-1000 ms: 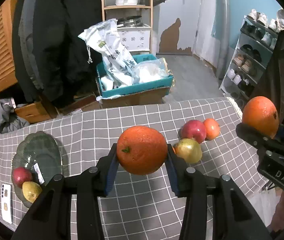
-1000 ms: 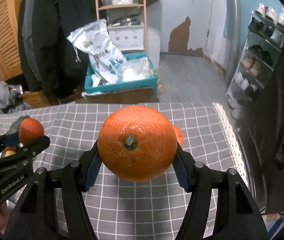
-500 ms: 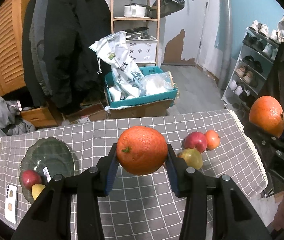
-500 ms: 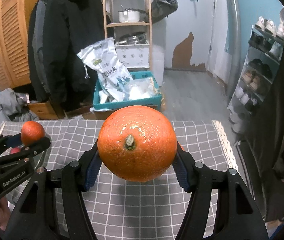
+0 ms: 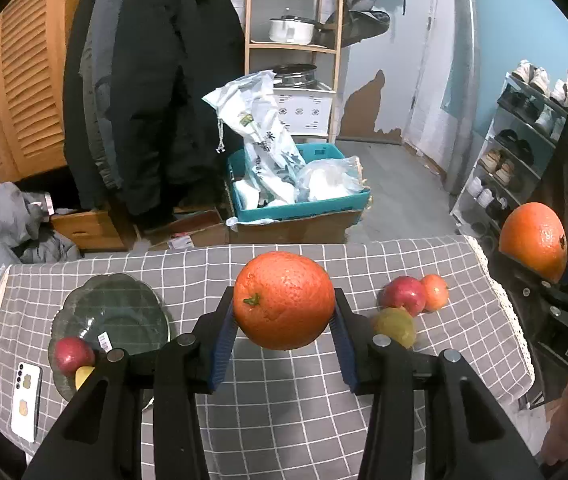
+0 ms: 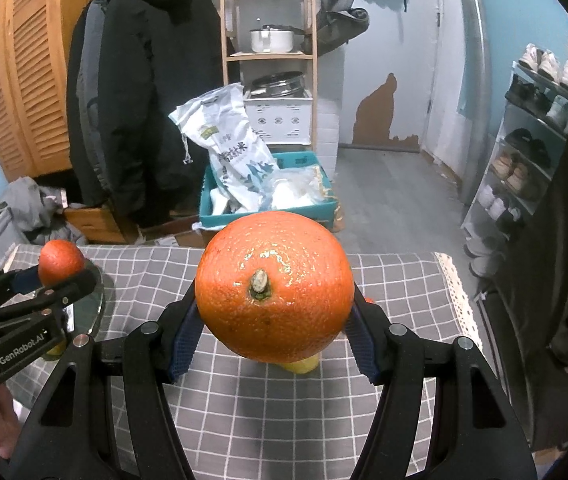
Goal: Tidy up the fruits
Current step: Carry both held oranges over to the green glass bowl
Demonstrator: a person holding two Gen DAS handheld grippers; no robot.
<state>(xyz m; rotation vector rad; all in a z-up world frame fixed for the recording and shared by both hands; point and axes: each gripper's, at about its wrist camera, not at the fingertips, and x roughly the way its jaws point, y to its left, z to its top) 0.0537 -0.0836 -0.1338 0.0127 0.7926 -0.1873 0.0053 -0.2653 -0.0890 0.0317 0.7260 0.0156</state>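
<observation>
Glass plate sits near surface's left edge w/ an apple & a lemon on its near rim. Phone lies at near-left corner, left of plate. Near right edge: apple, small orange touching its right, pear just in front.

the orange is showing a pebbled, glossy peel. the cloth is lying matt and woven over the surface. the plate is looking like smooth dark glass. the gripper arms are showing matt black plastic, with ribbed blue pads. the phone is gleaming white.
</observation>
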